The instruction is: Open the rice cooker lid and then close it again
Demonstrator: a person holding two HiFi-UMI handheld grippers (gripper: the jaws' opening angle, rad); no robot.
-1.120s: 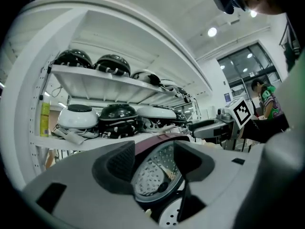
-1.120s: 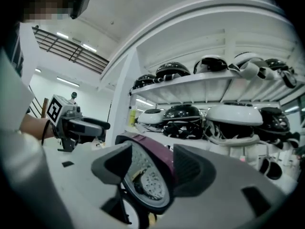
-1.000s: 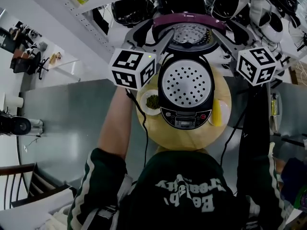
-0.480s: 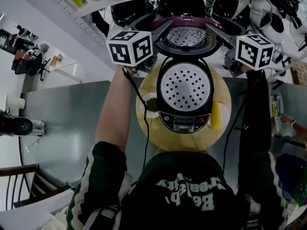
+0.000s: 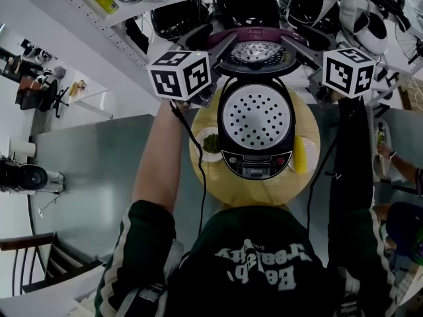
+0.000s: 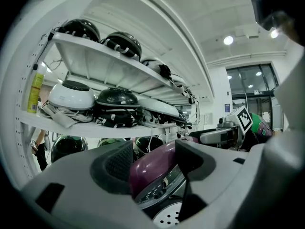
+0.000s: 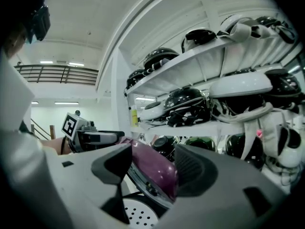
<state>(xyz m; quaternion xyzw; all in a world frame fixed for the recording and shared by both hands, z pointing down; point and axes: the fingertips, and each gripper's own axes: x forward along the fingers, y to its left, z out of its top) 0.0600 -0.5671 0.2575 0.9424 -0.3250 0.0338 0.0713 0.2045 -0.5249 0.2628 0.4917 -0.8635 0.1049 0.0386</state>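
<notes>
Grey tabletop (image 5: pixel 92 177) with a round wooden board (image 5: pixel 264 191) on it; white shelving (image 6: pixel 109 68) loaded with other cookers stands behind. Rice cooker (image 5: pixel 256 160) sits at the centre of the board, control panel toward the person. Its purple lid (image 5: pixel 258 33) is open, swung up and back at the far side, with the metal inner face turned toward the head camera. A white perforated tray (image 5: pixel 256 114) fills the cooker's mouth. A small white dish of green bits (image 5: pixel 211 142) lies on the board just beside the cooker on the left; a yellow item (image 5: pixel 301 156) lies just beside it on the right, kind unclear. Left gripper (image 5: pixel 215 46) is at the lid's left edge. In the left gripper view the purple rim (image 6: pixel 150 175) fills the gap between the jaws, and both pads press on it. Right gripper (image 5: pixel 299 45) is at the lid's right edge. In the right gripper view the rim (image 7: pixel 155 171) sits between the jaws the same way, pinched. Each gripper's marker cube shows in the other's view, across the lid.
</notes>
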